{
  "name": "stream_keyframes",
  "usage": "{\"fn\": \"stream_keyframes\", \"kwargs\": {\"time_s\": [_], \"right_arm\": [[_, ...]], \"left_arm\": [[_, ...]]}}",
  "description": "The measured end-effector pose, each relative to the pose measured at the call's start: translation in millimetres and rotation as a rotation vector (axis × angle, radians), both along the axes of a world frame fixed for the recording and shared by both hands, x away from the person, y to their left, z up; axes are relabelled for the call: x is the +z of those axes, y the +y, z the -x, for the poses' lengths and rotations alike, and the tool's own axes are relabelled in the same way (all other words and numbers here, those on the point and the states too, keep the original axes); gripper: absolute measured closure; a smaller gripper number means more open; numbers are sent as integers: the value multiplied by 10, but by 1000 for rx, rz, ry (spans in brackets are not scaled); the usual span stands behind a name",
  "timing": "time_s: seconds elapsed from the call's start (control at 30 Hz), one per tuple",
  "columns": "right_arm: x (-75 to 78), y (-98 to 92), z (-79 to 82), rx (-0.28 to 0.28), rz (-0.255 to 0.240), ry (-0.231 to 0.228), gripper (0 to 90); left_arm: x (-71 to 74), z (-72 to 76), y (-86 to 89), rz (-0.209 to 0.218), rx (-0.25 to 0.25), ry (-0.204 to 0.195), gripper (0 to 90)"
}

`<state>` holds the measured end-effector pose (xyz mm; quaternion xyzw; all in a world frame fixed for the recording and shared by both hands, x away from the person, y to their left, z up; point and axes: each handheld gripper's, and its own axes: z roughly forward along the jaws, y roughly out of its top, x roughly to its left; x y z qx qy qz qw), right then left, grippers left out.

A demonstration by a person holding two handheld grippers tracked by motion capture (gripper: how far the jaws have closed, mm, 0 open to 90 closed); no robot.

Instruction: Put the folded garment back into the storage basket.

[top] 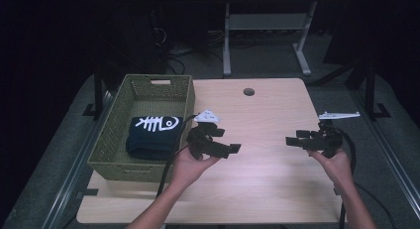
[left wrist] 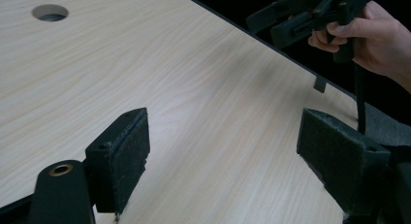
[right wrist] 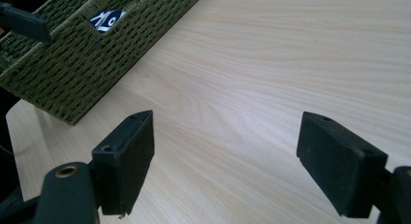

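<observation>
A dark blue folded cloth (top: 151,136) with a white fish-skeleton print lies in a green woven basket (top: 115,135) on the left of the light wooden table (top: 267,174). Just right of the basket, a hand holds my left gripper (top: 227,141) above the table, its jaws pointing right. In the left gripper view my left gripper (left wrist: 223,156) is open over bare wood. My right gripper (top: 293,139) is held near the right edge and points left. In the right gripper view my right gripper (right wrist: 225,161) is open too, with nothing between its pads. The two grippers face each other, apart.
A round cable hole (top: 248,91) sits near the table's far edge. The left gripper view shows the hole (left wrist: 50,12) and the other hand with its gripper (left wrist: 310,15). In the right gripper view the cloth (right wrist: 107,18) shows through the handle slot of the basket (right wrist: 72,69). Desk legs stand beyond.
</observation>
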<state>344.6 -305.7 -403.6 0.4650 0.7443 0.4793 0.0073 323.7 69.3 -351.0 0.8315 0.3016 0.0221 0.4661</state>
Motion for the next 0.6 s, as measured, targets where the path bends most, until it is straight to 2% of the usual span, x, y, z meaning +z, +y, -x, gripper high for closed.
{"fn": "stream_keyframes", "kwargs": {"time_s": [0.27,0.37,0.43,0.6], "right_arm": [[-93,-35,50,-3,18,15,208],[-129,-58,68,-7,21,15,209],[-156,-70,84,-9,23,19,209],[-216,-85,123,-16,26,20,209]], "left_arm": [[-164,48,-163,-10,-32,14,193],[-226,55,-183,13,-39,37,203],[-259,70,-202,4,-37,31,202],[-356,105,-231,25,-42,51,193]]}}
